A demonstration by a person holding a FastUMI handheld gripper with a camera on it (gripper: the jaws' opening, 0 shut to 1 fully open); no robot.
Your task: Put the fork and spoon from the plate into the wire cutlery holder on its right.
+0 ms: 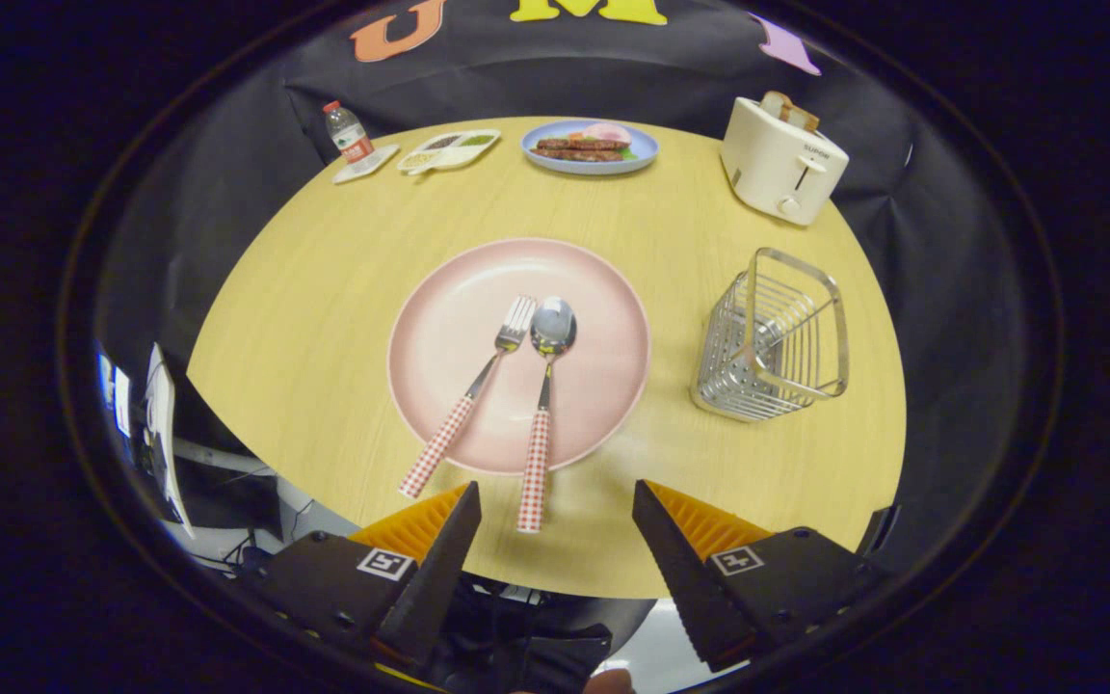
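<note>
We look down along the hand-held gripper (555, 506), whose 2 fingers stand wide apart and hold nothing, hovering over the near edge of a round wooden bench (324, 289).

Just ahead of the fingers lies a pink plate (449, 318). On it rest a fork (473, 390) and a spoon (543, 405), side by side, heads toward the far side, both with red checked handles. Both handles hang over the plate's near rim. The spoon's handle end sits between the open fingers, closer to the left one; the fork's handle slants away and ends just outside the left fingertip.

To the right of the plate, well apart from it, stands the wire holder (772, 342), upright, open at the top, and apparently empty.

Nothing has been moved yet, so we judge the first pick is in hand. The spoon looks the easier start. We would centre the fingers on its overhanging handle, where there is room underneath, and close across the narrow width. A firm grip matters, since the heavy bowl could tip it. Then we would lift clear of the fork and lower it into the holder.

At the far side sit a toaster (781, 159), a blue plate of food (589, 146), a small tray (449, 149) and a bottle (348, 132).
</note>
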